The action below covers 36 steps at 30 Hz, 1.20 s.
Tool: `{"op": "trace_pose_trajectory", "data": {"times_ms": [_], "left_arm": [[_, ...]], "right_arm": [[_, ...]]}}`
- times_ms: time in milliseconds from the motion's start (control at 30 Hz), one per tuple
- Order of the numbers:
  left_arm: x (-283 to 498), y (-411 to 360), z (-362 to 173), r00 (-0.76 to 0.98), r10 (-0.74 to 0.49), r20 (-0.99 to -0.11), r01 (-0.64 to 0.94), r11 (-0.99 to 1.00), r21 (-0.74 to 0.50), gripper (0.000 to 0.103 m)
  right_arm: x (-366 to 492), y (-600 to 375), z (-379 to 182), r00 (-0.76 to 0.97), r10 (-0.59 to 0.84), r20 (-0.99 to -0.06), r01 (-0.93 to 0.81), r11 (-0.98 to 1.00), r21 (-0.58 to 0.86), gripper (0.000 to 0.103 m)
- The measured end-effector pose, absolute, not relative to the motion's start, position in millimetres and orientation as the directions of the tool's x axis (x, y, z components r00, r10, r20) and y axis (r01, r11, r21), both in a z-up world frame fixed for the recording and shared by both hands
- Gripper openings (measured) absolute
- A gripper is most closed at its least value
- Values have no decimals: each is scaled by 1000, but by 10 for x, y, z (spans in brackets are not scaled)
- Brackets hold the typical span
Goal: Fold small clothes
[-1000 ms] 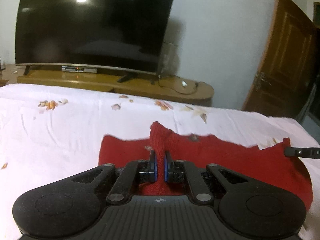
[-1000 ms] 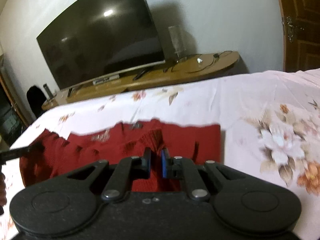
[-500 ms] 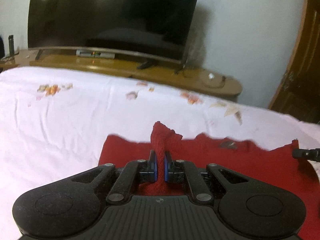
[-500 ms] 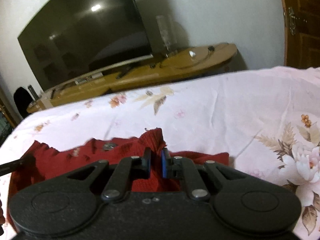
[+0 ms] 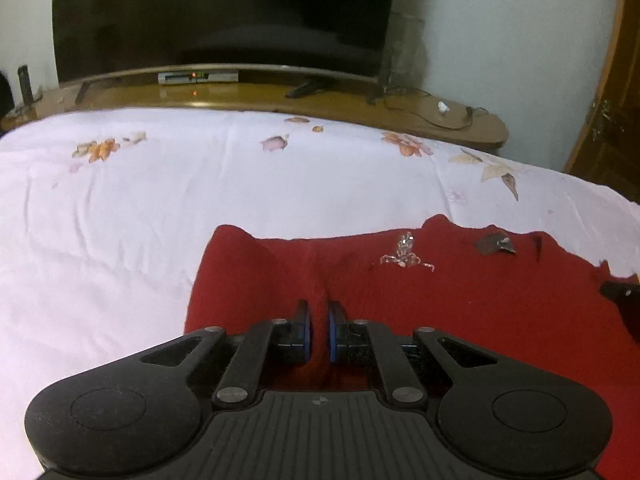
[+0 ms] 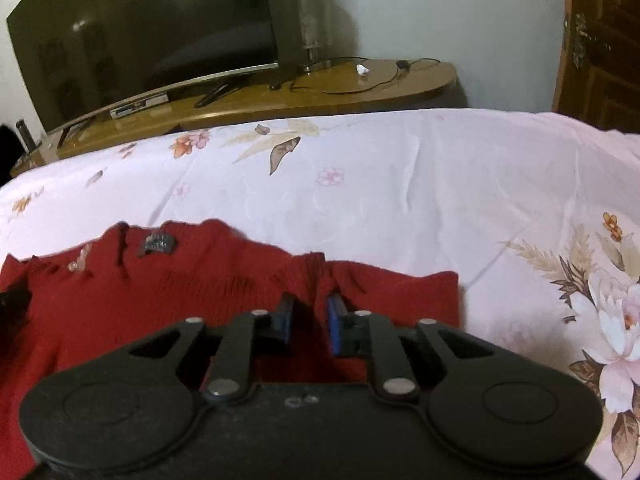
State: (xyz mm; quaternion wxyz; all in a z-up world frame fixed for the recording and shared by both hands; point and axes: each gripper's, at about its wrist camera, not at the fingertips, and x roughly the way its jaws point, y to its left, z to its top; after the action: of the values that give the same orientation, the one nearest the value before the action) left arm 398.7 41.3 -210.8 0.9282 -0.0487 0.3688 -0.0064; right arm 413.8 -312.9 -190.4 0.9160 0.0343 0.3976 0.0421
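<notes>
A red knitted sweater point(image 5: 460, 300) lies spread flat on the flowered bed sheet point(image 5: 180, 208), with a sparkly ornament point(image 5: 406, 254) and a dark label point(image 6: 157, 245) near its far edge. My left gripper point(image 5: 319, 320) sits low over the sweater's left part. A ridge of red knit fills the gap between its blue pads, and its jaws are opening. My right gripper point(image 6: 308, 312) is over the sweater's point(image 6: 140, 300) right part. Its jaws are opening too, and a loose fold stands between the pads with a dark gap beside it.
Beyond the bed, a large dark television point(image 5: 224, 16) stands on a wooden stand point(image 5: 460, 120) with cables. A brown door point(image 5: 612, 120) is at the right. White sheet point(image 6: 420, 184) stretches ahead of the sweater and to both sides.
Both grippers have sunk toward the bed with the sweater's pinched edge, which now lies down on the sheet. The right gripper's pads have moved apart; the left pads look about as before.
</notes>
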Motion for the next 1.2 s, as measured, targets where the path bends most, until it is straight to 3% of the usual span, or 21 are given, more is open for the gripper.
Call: {"op": "trace_pose_trajectory", "data": {"times_ms": [67, 133, 233, 500, 667, 867, 1067, 1200], "left_arm": [[3938, 449, -2043, 730, -34, -682, -41, 995, -94, 48], [3836, 509, -1949, 754, -19, -656, -57, 994, -94, 61], [3649, 545, -1834, 769, -27, -638, -43, 995, -94, 62], [3226, 204, -1900, 741, -114, -662, 101, 993, -57, 62], [3204, 238, -2075, 738, -90, -669, 93, 995, -31, 67], [2981, 209, -1909, 736, -97, -670, 76, 995, -61, 67], [2744, 205, -2162, 727, -67, -684, 70, 997, -23, 67], [2652, 208, -2021, 719, -84, -690, 46, 996, -74, 67]], "right_arm": [[4097, -3169, -1834, 684, 112, -720, -42, 992, 115, 24], [4017, -3223, -1720, 710, 98, -698, -21, 993, 118, 27], [3856, -3277, -1549, 738, 103, -666, -25, 992, 125, 35], [3292, -2989, -1583, 697, 190, -691, -124, 982, 144, 33], [3197, -3007, -1884, 672, 127, -729, -104, 992, 77, 31], [3074, -2973, -1655, 700, 140, -700, -95, 990, 103, 33], [2836, -2929, -1895, 656, 110, -747, -96, 993, 62, 33], [2818, -2913, -1806, 659, 119, -743, -89, 993, 79, 33]]}}
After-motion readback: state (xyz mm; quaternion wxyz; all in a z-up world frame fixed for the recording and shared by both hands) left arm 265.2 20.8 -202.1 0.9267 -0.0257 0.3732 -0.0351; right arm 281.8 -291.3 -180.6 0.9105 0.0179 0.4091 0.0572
